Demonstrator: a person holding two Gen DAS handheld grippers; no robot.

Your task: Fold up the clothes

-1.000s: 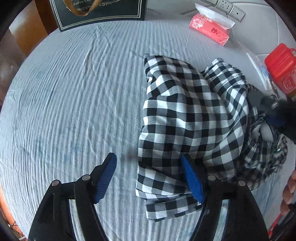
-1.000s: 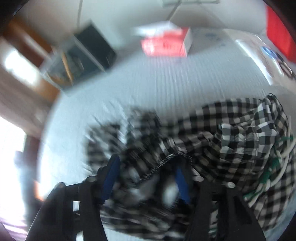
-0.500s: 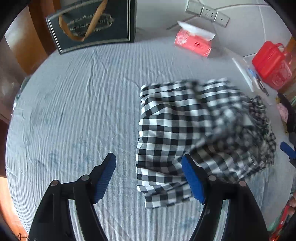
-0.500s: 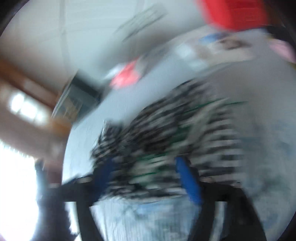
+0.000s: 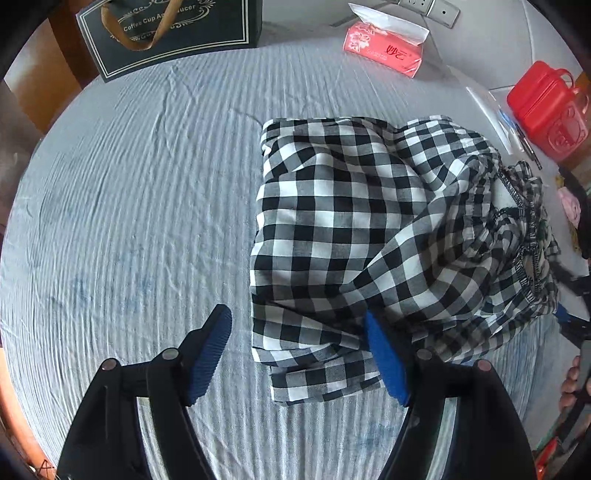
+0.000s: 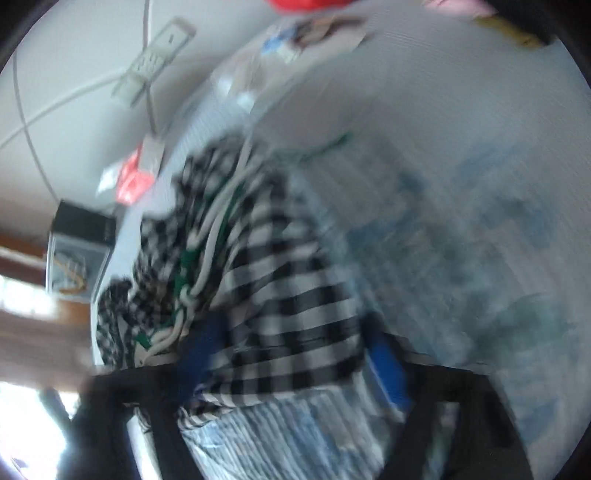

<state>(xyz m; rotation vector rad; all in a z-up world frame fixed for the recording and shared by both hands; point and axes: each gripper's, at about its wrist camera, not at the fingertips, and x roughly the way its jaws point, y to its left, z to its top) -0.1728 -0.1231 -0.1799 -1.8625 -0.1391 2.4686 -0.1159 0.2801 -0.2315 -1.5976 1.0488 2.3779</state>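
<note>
A black-and-white checked garment [image 5: 354, 229] lies folded and bunched on the pale blue striped cloth [image 5: 129, 206], with its drawstring waistband at the right. My left gripper [image 5: 299, 350] is open and empty, hovering over the garment's near left corner. In the blurred right wrist view the same garment [image 6: 280, 295] lies between the wide-apart blue fingers of my right gripper [image 6: 291, 354], its white drawstring [image 6: 207, 258] on the left. The right gripper is open and not clamped on the fabric.
At the back stand a dark paper gift bag [image 5: 166, 33], a red tissue pack [image 5: 384, 51] and a power strip [image 5: 439, 11]. A red plastic jar [image 5: 546, 107] and a clear sleeve with pens [image 5: 498, 118] sit at the right.
The right gripper has swung fast around the garment's waistband end, and the garment has been laid over and flattened. The left gripper rose a little and stays open.
</note>
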